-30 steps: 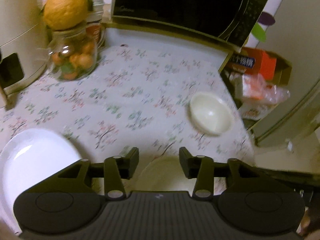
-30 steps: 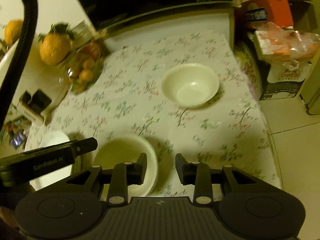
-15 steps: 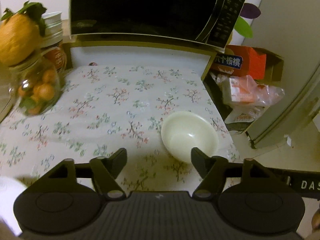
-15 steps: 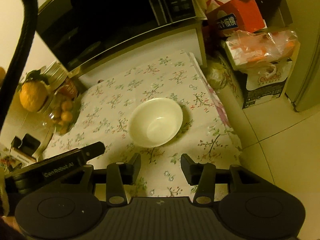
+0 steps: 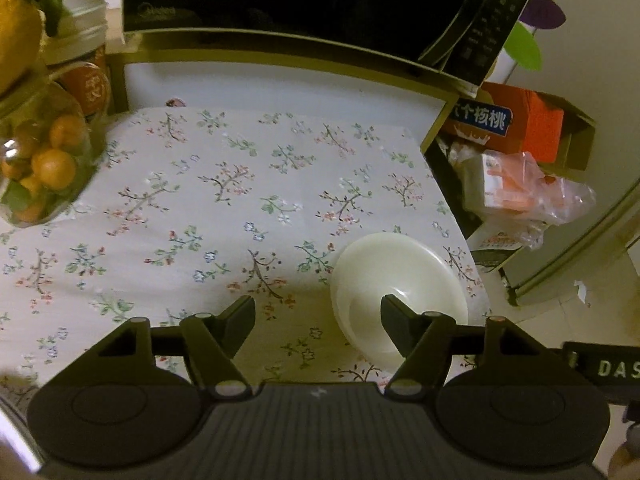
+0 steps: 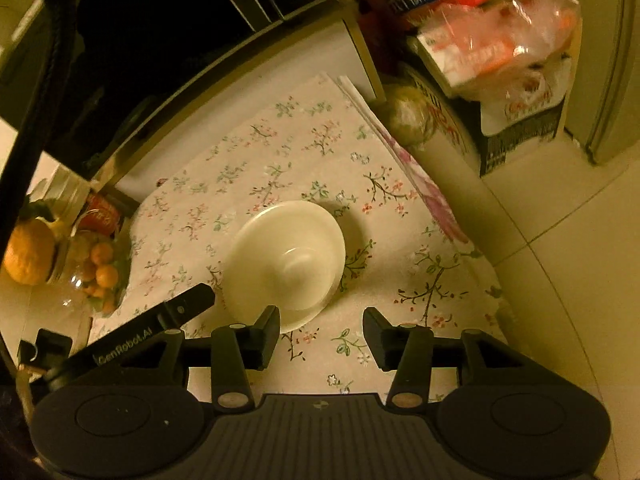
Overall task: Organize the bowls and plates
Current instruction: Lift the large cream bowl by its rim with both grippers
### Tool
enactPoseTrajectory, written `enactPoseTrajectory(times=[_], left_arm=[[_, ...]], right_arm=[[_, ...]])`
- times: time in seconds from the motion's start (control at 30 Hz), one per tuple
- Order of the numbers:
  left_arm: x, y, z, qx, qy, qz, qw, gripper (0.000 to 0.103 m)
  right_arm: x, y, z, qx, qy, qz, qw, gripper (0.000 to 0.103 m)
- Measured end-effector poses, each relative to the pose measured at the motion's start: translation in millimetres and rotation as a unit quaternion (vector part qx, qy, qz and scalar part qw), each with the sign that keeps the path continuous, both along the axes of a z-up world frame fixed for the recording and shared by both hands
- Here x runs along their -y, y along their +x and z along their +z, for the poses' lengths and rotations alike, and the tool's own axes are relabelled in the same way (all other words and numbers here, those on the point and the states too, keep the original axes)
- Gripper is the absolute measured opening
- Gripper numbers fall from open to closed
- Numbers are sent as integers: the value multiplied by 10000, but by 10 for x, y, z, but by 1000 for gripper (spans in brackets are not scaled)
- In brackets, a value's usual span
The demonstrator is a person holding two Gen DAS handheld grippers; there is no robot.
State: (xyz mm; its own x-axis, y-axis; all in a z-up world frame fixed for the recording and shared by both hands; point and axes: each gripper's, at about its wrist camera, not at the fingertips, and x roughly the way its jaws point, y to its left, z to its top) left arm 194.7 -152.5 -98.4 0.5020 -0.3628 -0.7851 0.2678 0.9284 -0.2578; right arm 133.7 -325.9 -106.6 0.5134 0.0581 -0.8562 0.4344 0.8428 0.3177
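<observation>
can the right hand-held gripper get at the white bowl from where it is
Probably yes. The right hand-held gripper is open, and the white bowl sits just ahead of its left finger on the floral cloth, with nothing between. It needs a small shift left.

A view from just above a table covered in a floral tablecloth (image 6: 280, 160). A cream-white bowl (image 6: 286, 266) sits on the cloth near the middle of the picture, its opening facing up. At the bottom edge the right gripper (image 6: 321, 330) points forward with its two dark fingers spread apart and nothing between them; the left finger's tip overlaps the near rim of the bowl. The left gripper (image 6: 168, 320) reaches in from the lower left, its tip close beside the bowl. At far left stands a glass jar of small orange fruit (image 6: 98, 270). A black microwave (image 6: 160, 40) fills the upper left. Boxes and a plastic bag (image 6: 500, 40) crowd the upper right, beside pale floor tiles (image 6: 560, 260).
</observation>
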Motion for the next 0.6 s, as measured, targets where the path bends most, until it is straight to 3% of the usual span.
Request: enactPoseTrajectory(times=[0.6], left_arm=[[150,144,-213,-138,45,-149,9998,40]], right_arm=[[49,213,-277,-129,104,-350,9993,39]])
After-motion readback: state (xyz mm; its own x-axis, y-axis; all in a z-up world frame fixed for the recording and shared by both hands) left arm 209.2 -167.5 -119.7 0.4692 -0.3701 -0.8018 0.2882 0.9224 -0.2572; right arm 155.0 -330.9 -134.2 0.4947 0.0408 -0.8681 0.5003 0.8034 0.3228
